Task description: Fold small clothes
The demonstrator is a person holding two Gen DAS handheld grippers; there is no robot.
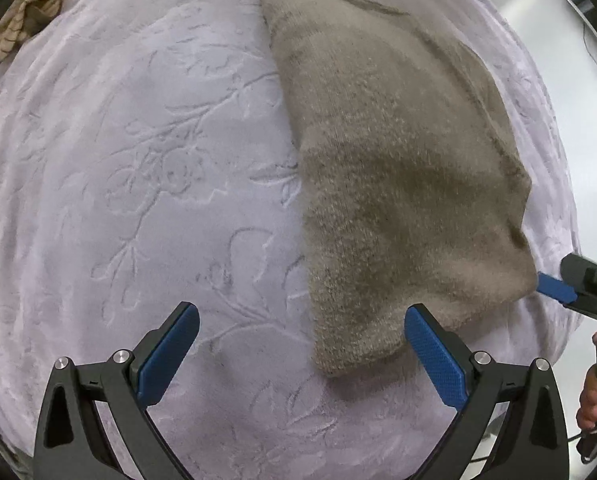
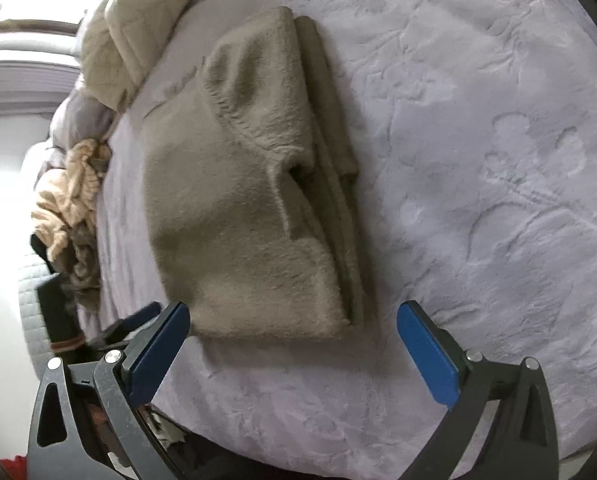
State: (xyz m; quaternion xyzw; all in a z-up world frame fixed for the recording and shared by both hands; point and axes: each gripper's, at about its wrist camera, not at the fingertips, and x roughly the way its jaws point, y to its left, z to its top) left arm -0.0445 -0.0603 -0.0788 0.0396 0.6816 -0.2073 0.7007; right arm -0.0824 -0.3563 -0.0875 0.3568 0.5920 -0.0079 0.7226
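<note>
My left gripper point(image 1: 301, 354) is spread wide, grasping nothing, its blue pads hovering over the lilac embossed bedspread point(image 1: 138, 184) with the near corner of the taupe knitted garment point(image 1: 390, 184) lying between the fingers but untouched. That garment lies folded flat on the bed, its layered edges stacked along one side in my right wrist view point(image 2: 258, 200). My right gripper point(image 2: 292, 354) is likewise released, jaws apart, held just in front of the folded garment's near edge; from the left wrist view one blue fingertip point(image 1: 554, 290) of it sits right at the garment's far corner, and I cannot tell whether it touches. A heap of beige clothes point(image 2: 72, 192) sits at the bed's far edge, well apart from the fold.
</note>
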